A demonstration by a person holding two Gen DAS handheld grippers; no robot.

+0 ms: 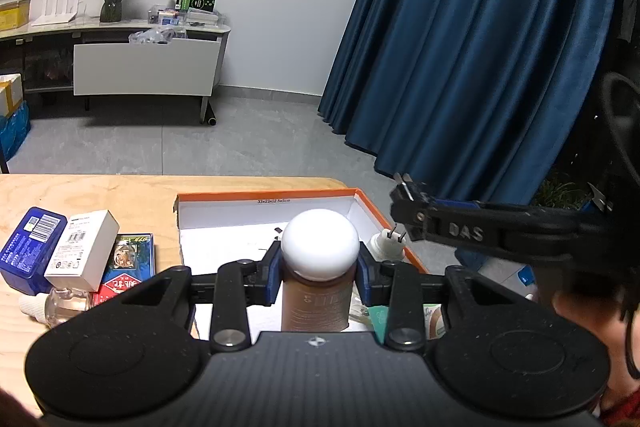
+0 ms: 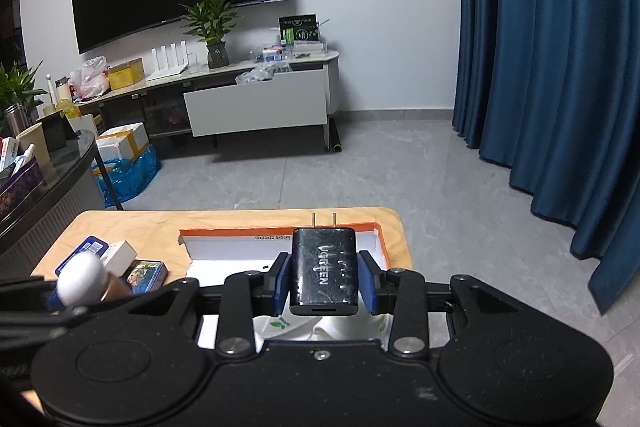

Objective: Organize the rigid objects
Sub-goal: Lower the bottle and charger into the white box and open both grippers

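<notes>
My left gripper is shut on a brown bottle with a round white cap, held above the open orange-edged white box. My right gripper is shut on a black UGREEN charger, prongs pointing away, over the same box. The right gripper also shows at the right in the left wrist view. The bottle also shows at the left in the right wrist view. A white plug lies in the box by its right wall.
On the wooden table left of the box lie a blue box, a white box, a card pack and a clear small bottle. Packets lie in the box's near end. Blue curtain stands right.
</notes>
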